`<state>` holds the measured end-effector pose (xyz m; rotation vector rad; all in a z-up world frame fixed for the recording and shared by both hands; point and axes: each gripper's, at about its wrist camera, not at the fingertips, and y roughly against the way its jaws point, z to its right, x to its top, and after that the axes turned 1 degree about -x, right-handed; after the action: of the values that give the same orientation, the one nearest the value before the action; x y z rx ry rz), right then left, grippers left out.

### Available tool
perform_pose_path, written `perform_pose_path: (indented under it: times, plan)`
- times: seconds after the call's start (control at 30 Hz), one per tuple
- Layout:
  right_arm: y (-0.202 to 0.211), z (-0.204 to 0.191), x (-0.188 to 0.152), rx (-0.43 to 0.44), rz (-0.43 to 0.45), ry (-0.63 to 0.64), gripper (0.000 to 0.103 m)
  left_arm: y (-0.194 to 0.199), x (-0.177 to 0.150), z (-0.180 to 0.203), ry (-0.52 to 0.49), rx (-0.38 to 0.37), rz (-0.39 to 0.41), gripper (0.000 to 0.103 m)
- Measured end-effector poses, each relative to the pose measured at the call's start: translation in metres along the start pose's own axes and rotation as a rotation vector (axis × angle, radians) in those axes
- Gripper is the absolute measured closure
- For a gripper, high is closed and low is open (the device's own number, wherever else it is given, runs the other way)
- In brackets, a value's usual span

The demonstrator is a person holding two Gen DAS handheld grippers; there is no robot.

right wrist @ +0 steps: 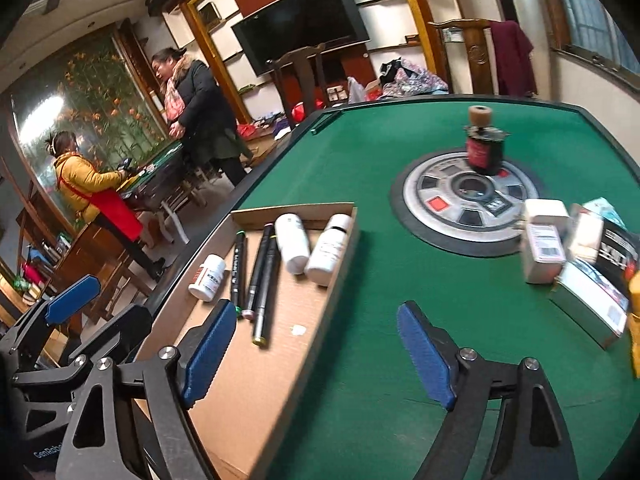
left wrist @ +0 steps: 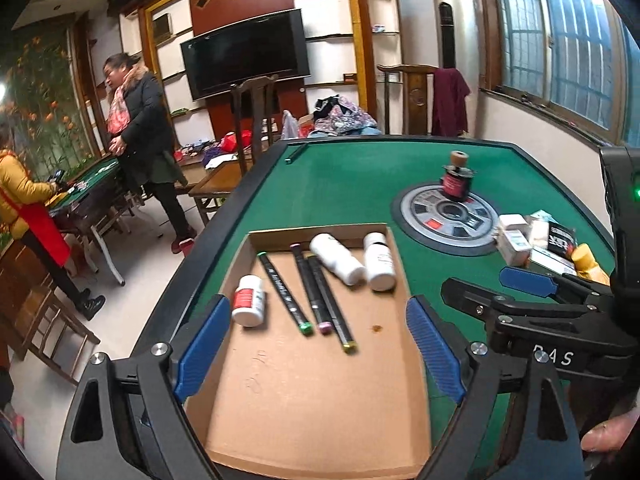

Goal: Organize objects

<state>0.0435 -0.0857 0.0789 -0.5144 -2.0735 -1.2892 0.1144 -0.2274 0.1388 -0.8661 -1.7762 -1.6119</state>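
Both claws hang wide and empty over the green table. The left gripper has its blue pads spread apart, nothing between them but the bare floor of the cardboard tray. Just ahead of its tips lie three markers side by side, caps toward the claw. A white bottle with a red label sits close off its left pad; two more white bottles lie beyond the markers at the tray's far wall.

The right gripper is just as wide, gripping nothing. Its left pad hovers over the tray's near corner, its right pad over open felt. Ahead and to its right waits a cluster of small boxes on the felt. Farther out, past the round centre disc, a dark jar with a cork top stands upright on the disc's far edge.

Two people stand at another table well off to the left.
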Motion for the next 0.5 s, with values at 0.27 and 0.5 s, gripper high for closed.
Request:
perform_pose_path:
  times: [0.27,0.5]
  plan:
    - [0.029,0.043,-0.006,-0.022,0.049,-0.068,0.014,0.008,0.001,0.044,-0.064,-0.019,0.009,0.014]
    - [0.051,0.083,-0.009,-0.053,0.086,-0.129,0.013,0.003,0.000,0.069,-0.093,-0.048,-0.015,0.014]
